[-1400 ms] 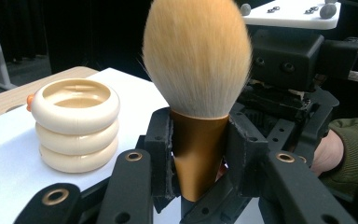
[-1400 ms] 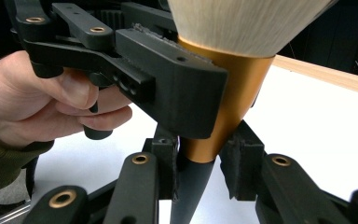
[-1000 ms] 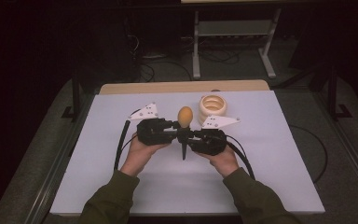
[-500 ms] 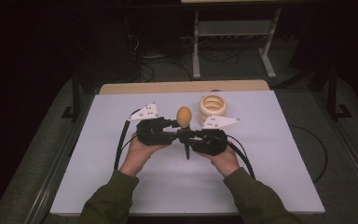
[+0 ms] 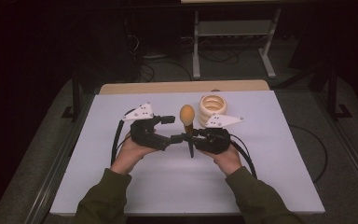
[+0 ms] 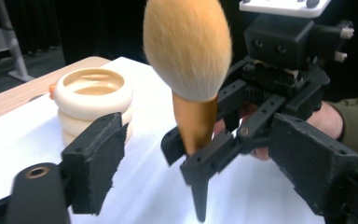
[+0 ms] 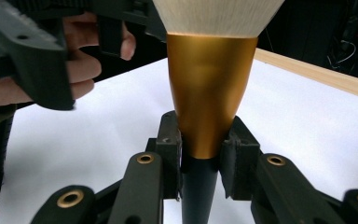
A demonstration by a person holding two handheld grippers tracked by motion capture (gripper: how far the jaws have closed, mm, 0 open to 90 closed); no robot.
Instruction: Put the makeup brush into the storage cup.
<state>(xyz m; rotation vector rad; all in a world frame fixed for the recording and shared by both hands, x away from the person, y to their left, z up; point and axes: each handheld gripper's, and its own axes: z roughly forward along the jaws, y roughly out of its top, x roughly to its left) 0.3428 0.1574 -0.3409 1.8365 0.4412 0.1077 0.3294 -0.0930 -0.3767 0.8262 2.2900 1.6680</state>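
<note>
One makeup brush is held upright above the white desk, its gold ferrule clamped between the right gripper's fingers. The left gripper's fingers have just been opened wide and are parted from the brush. Behind, a cream ringed holder is seen standing.

High view overhead, forward-down; gripper views close, sharing brush.

no readable text, no labels, no numbers
</note>
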